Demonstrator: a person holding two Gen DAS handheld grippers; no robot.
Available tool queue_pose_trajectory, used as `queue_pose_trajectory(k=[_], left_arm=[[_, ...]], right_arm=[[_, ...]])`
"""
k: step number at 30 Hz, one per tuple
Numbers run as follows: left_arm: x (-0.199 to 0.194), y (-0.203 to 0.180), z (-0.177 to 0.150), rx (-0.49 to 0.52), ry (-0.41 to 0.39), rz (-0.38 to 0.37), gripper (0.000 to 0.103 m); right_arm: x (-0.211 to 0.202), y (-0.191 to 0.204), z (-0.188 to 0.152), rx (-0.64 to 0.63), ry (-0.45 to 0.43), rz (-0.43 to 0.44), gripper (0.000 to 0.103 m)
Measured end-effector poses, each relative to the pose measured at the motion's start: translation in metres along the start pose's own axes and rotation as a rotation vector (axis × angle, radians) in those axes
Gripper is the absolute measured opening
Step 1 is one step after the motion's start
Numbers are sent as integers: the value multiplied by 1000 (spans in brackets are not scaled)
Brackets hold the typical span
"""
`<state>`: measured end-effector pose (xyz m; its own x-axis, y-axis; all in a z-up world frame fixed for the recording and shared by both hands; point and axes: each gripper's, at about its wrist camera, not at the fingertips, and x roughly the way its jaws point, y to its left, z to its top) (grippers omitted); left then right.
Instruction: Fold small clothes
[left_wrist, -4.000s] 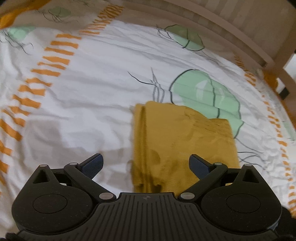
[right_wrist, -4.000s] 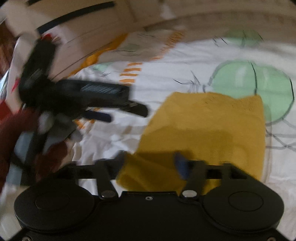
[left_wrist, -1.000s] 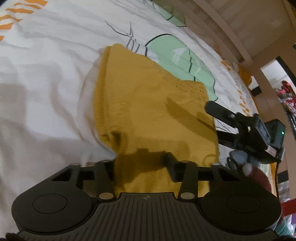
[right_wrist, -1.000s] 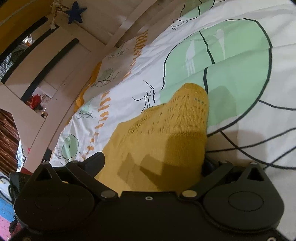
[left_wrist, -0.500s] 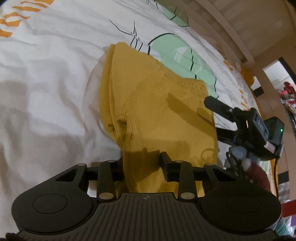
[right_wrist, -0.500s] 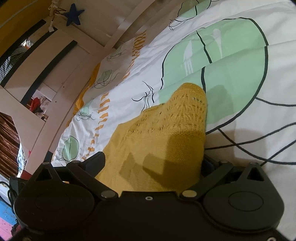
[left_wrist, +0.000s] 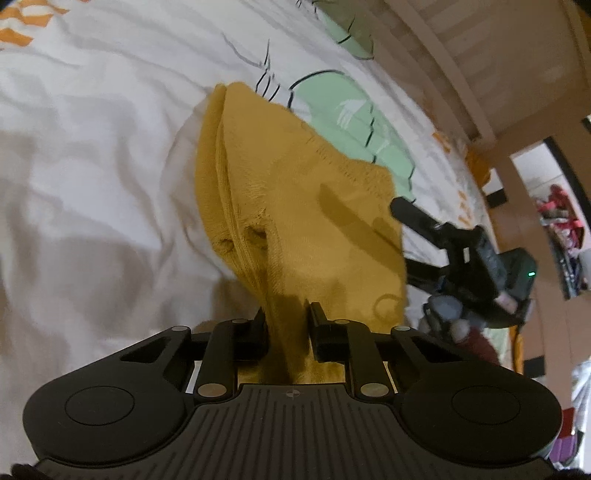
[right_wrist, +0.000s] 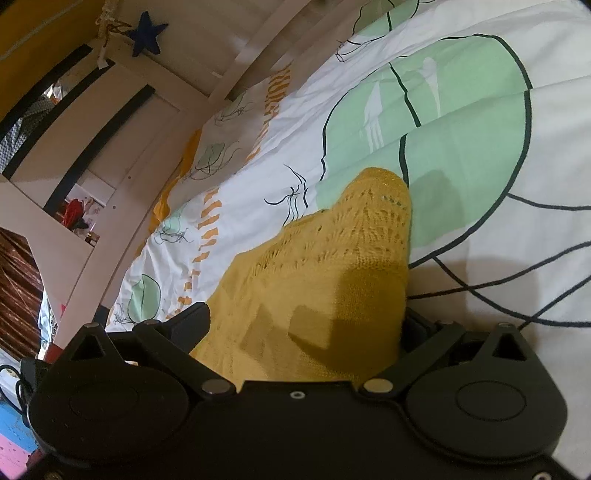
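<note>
A mustard-yellow knit garment lies folded in layers on a bed. My left gripper is shut on the garment's near edge, which bunches between the fingers. In the right wrist view the garment drapes over my right gripper, whose fingers stand wide apart with cloth lying between them. The right gripper also shows in the left wrist view, at the garment's right side.
The bed sheet is white with green leaf shapes and orange dashes. A wooden bed rail runs along the far side. A wooden frame with a blue star stands at the left in the right wrist view.
My left gripper has closed further on the garment's near edge and pulled it up into a bunch. The right gripper has stayed open with little movement.
</note>
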<state>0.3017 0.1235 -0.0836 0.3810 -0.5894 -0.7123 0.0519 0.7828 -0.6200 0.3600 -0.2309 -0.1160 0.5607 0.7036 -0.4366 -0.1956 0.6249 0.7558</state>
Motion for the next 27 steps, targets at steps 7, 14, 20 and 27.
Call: queue_pose_trajectory(k=[7,14,20,27], left_arm=[[16,7,1,-23,39,40,42],[27,8,5,-1,57,-18,13],[14,1,-3,-41,73,-128,13],[-9,-17,-52,-60,114,-183,13]], right_arm=[[-1,-2,0,4,-2,5,102],[1,0,1,0,2,-14,76],[-13,-4,-2,89,13,-80,36],[-60,19,-26,94,58,-129,36]])
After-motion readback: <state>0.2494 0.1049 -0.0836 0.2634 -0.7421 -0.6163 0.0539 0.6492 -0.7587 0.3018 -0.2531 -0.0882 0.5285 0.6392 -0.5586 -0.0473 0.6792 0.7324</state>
